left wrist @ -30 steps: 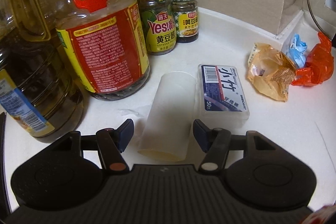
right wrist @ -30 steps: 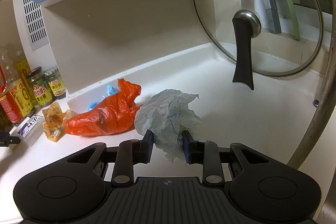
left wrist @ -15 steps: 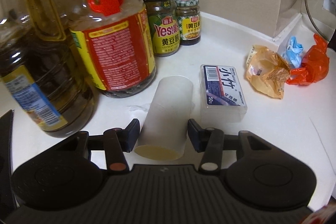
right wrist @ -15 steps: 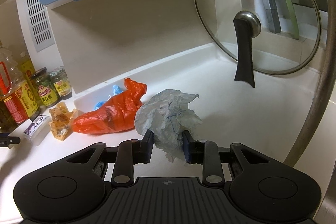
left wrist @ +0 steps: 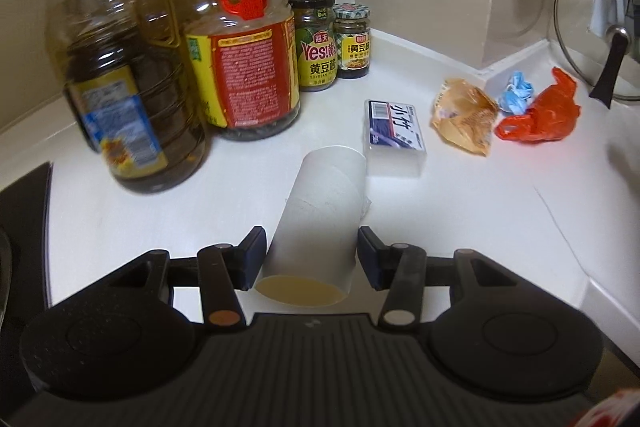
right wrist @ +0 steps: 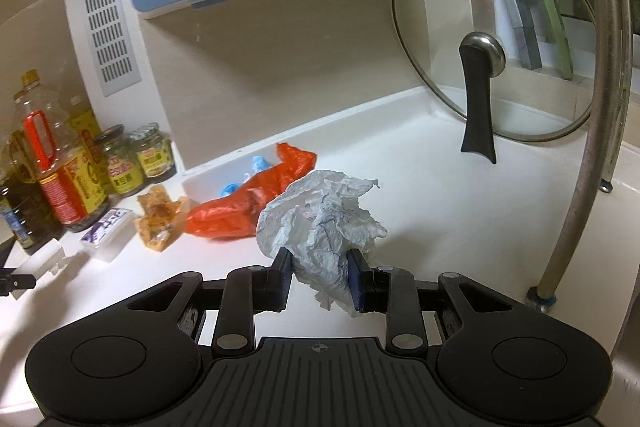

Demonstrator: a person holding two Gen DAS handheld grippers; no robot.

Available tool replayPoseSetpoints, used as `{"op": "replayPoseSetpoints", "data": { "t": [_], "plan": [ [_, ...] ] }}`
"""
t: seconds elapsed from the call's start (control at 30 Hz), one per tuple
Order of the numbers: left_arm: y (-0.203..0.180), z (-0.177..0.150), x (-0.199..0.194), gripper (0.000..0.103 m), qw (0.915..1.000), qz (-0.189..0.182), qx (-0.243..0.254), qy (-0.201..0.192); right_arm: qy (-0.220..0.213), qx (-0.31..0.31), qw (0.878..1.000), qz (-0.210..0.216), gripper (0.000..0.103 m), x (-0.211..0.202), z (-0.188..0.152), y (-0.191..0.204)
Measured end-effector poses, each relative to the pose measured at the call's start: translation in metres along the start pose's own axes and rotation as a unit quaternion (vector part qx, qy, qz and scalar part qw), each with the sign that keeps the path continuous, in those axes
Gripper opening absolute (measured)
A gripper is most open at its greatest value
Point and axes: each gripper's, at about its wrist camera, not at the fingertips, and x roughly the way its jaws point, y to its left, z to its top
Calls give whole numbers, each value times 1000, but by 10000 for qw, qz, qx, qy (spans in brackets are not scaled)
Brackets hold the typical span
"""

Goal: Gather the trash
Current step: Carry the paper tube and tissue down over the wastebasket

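Observation:
My left gripper (left wrist: 311,251) is shut on a white cardboard tube (left wrist: 320,211), gripping it near its open end and holding it just off the white counter (left wrist: 480,227). My right gripper (right wrist: 319,273) is shut on a crumpled pale blue-white paper (right wrist: 324,211), raised over the counter. More trash lies on the counter: an orange plastic bag (left wrist: 540,115) (right wrist: 248,211), a small blue wad (left wrist: 517,93) and a tan snack wrapper (left wrist: 464,115) (right wrist: 158,219).
Two oil bottles (left wrist: 120,67) (left wrist: 244,59) and two sauce jars (left wrist: 316,43) stand at the back left. A clear toothpick box (left wrist: 394,131) lies beyond the tube. A glass lid (right wrist: 488,39) leans at the back right beside a metal pipe (right wrist: 600,107). A black hob edge (left wrist: 20,211) is at left.
The left jaws narrowed onto the tube, then drew back and up with it, away from the bottles. The right gripper, still holding the paper, pulled back a little.

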Motion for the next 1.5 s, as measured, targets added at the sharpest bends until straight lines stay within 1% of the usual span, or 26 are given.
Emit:
{"op": "replayPoseSetpoints", "data": {
  "t": [0.2,0.33,0.63,0.73,0.9,1.1,1.3,1.5],
  "plan": [
    [3,-14,-33,46,9998,-64,-162,-100,30,-60,9998,205,30,-20,-9,17],
    [2,-21,-51,46,9995,-113,-229,-189,56,-109,9989,446,30,-35,-15,33],
    [-4,-35,-98,46,9982,-321,-298,-398,115,-234,9920,1237,30,-69,-33,76],
    [-8,-40,-110,46,9979,-368,-283,-440,150,-296,9894,1414,30,-79,-41,88],
    [-16,-50,-128,46,9973,-493,-286,-460,313,-372,9843,1699,30,-93,-57,106],
    [-32,-61,-152,46,9953,-732,-307,-547,568,-442,9774,1988,30,-104,-82,120],
    [-46,-74,-168,46,9933,-954,-352,-552,855,-530,9713,2154,30,-107,-106,131],
    [-62,-92,-176,46,9908,-1240,-327,-440,1157,-611,9670,2184,30,-107,-131,140]
  ]
}}
